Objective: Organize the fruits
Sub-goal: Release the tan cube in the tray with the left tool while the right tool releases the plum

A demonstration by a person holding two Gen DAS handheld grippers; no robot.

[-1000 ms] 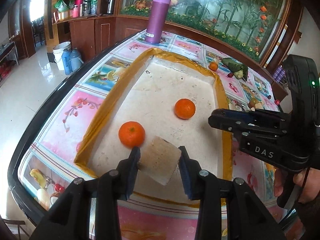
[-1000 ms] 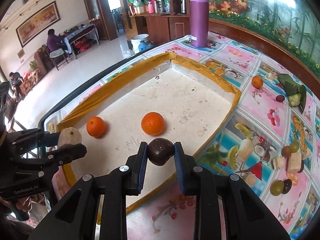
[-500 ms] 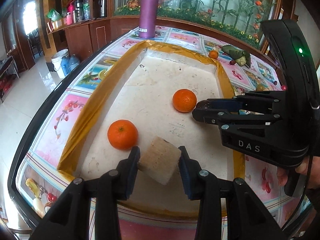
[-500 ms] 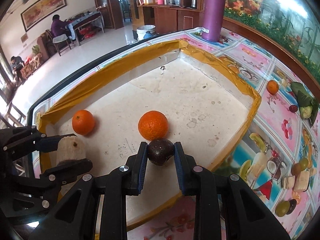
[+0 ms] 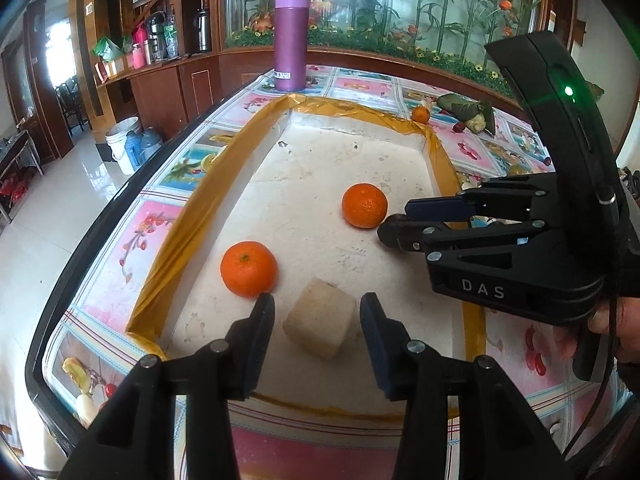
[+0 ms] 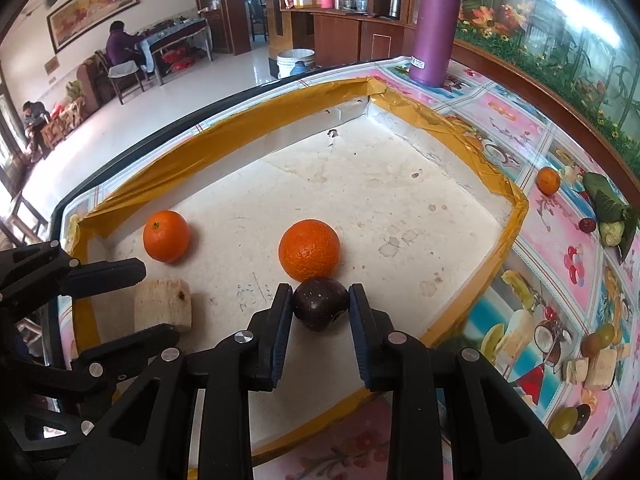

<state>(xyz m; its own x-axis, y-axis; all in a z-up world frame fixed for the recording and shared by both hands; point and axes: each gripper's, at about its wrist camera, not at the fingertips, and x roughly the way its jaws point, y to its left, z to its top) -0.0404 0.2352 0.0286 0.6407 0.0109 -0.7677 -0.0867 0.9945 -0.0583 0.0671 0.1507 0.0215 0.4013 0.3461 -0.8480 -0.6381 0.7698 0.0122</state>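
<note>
Biggest thing here is the table [image 6: 560,216] with its loud fruit-print cloth, and sitting on it is a shallow white foam tray [image 5: 328,184] edged all round in yellow-brown tape. A tall purple flask [image 5: 291,40] stands upright on the cloth just past the tray's far corner. The left gripper [image 5: 318,314] hangs over the near end of the tray and its jaws have just been opening: the pale tan chunk [image 5: 320,324] of peeled fruit (sugarcane maybe, hard to say through the fisheye) lies on the tray floor between the fingers with a clear gap on both sides, so it's let go. The right gripper [image 6: 319,300] is over the near right part of the tray with the dark round fruit [image 6: 319,303] between its pads; the jaws have just been easing apart a bit too, but from the right wrist view the pads still look pressed against it. That dark fruit sits right up against one orange [image 6: 309,249], and a second orange [image 6: 166,235] lies near the tray's left wall, just beyond the tan chunk. Off on the cloth to the far right there's a small orange [image 6: 548,181], a green leaf bundle [image 6: 608,208] and a tiny red fruit [image 6: 587,224].
</note>
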